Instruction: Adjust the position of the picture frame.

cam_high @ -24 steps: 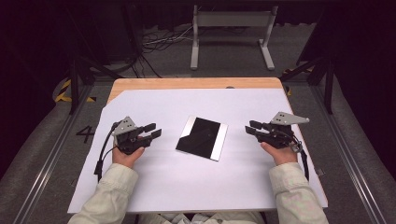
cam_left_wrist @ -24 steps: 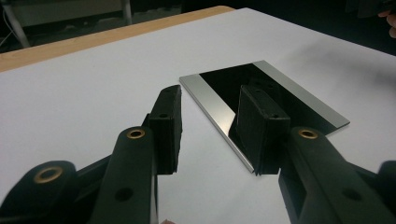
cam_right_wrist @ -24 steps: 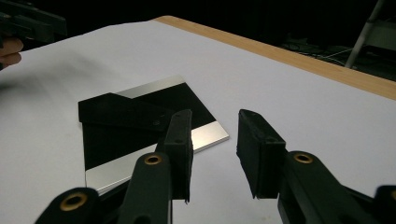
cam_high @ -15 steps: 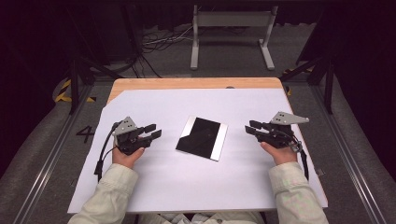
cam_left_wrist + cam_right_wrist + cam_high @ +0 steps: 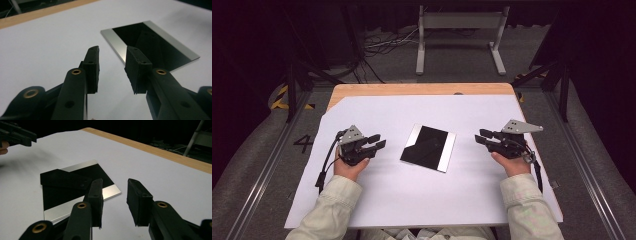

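grippers, left (image 5: 378, 141) and right (image 5: 482, 137), agape and empty beside mirrored panel (image 5: 428, 148); best approached low, pinching opposite edges evenly.

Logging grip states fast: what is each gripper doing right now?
Left gripper: open, holding nothing, aimed at the black plate with silver edges.
Right gripper: open, holding nothing, apart from the plate.

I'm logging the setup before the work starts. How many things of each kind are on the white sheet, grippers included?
Black plate with silver edges: 1
Hand-held grippers: 2, the left gripper and the right gripper, both open and empty
Total: 3
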